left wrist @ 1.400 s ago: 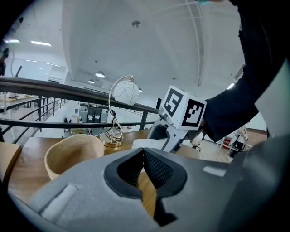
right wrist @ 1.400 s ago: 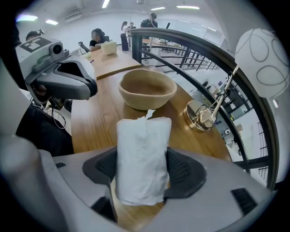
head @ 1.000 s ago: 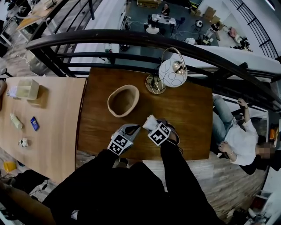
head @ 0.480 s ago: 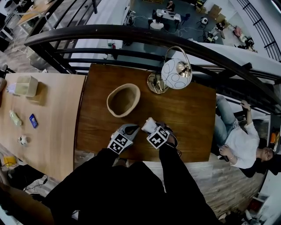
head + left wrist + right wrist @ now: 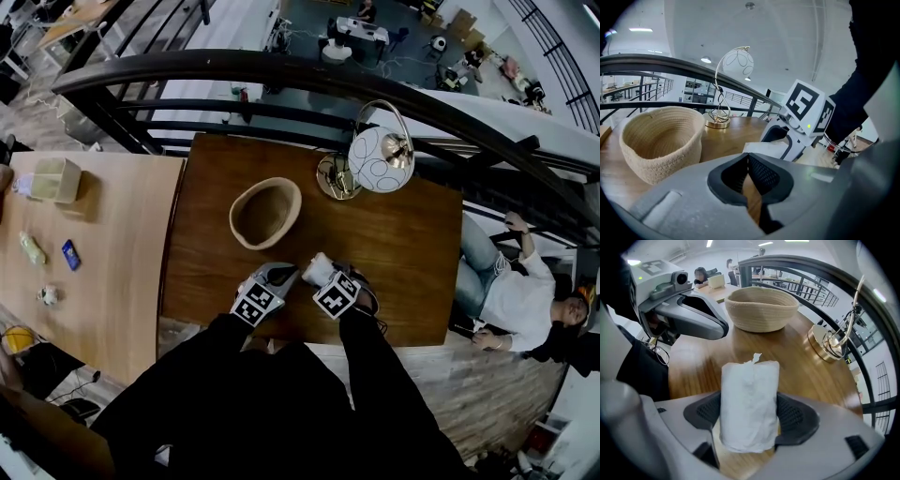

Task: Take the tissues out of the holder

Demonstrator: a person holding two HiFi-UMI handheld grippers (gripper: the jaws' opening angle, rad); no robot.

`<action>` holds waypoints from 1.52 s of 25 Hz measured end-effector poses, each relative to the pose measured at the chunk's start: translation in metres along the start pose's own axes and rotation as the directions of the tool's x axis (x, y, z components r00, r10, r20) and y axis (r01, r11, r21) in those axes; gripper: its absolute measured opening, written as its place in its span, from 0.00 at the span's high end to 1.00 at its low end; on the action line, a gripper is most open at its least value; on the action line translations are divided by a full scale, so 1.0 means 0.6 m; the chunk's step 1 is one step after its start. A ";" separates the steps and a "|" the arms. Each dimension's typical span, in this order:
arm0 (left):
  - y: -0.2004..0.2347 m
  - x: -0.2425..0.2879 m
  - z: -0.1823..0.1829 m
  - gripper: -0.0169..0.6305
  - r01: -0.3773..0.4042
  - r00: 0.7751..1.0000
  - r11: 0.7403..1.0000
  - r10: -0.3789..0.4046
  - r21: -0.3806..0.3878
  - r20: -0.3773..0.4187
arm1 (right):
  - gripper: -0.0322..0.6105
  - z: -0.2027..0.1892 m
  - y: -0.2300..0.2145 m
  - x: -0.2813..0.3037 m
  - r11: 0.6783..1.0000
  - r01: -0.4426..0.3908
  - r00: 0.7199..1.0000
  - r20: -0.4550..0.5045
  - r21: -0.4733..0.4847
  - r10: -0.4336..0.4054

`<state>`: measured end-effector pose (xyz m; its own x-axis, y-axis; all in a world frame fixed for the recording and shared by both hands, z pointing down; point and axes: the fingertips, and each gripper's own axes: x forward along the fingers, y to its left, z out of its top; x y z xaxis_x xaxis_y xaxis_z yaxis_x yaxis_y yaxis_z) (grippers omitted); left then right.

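Head view: the woven holder (image 5: 265, 212) stands on the dark table (image 5: 403, 253), and its inside is too shadowed to tell what it contains. On the person's side of the holder, the left gripper (image 5: 281, 274) and right gripper (image 5: 325, 274) sit side by side. The marker cubes and black sleeves cover most of both. Only a white corner of the tissues (image 5: 317, 265) shows at the right gripper's tip. A lamp (image 5: 380, 157) stands right of the holder.

Left gripper view: this gripper's jaws are closed tip to tip with nothing between them. The holder rises ahead on the left, its base cut off by the gripper body. Right of the holder, the tissues show only as a pale edge, largely hidden behind the right gripper.

Right gripper view: the tissues stand upright between the jaws, outside the holder and nearer the person. The jaws have just been opening, and their pads lie against both sides of the pack. Whether its lower end touches the table is hard to make out.
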<state>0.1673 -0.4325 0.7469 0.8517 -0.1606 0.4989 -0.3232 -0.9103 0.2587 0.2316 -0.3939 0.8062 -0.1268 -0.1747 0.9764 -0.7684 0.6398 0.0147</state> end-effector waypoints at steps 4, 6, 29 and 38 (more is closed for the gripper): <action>0.006 -0.005 0.007 0.96 -0.006 1.000 1.000 0.006 -0.006 0.011 | 0.37 0.006 0.001 -0.007 0.999 -0.038 0.999 0.037 0.025 0.037; 0.009 -0.011 0.013 0.96 -0.006 1.000 1.000 0.006 -0.001 0.019 | 0.37 0.016 0.002 -0.023 0.998 -0.054 0.997 0.061 0.028 0.052; -0.090 -0.253 0.198 0.96 0.076 0.957 0.997 -0.076 0.010 0.280 | 0.37 0.158 0.112 -0.343 0.960 -0.205 0.707 0.707 0.192 0.010; -0.184 -0.370 0.266 0.96 0.090 0.928 0.993 -0.109 0.069 0.355 | 0.38 0.176 0.195 -0.512 0.949 -0.265 0.486 0.874 0.173 -0.023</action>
<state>0.0798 -0.3575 0.4759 0.9726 -0.1852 0.1408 -0.2154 -0.9454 0.2447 0.1144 -0.3440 0.4852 -0.5917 -0.7539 0.2855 -0.8037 0.5241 -0.2819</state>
